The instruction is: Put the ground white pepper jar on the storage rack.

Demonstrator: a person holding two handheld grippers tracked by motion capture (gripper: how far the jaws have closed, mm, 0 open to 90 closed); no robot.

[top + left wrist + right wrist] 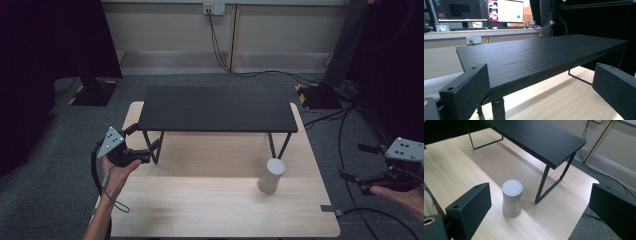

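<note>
On the light wooden table (200, 200), a white upright cylinder (271, 175) stands beside the black riser shelf (215, 107), while the left gripper (142, 145) and right gripper (361, 169) hover wide-jawed, holding nothing.

White-grey cylindrical canister (271, 175) with a flat round top, upright on the light wood desk (200, 205), right side, near half. Stands just near of the black riser shelf's (215, 108) right leg (278, 145), close but not touching. Slightly waisted body, lid closed.

black shelf (215, 107) on table (200, 200) | monitors (479, 10) | wall socket (214, 8)
</note>
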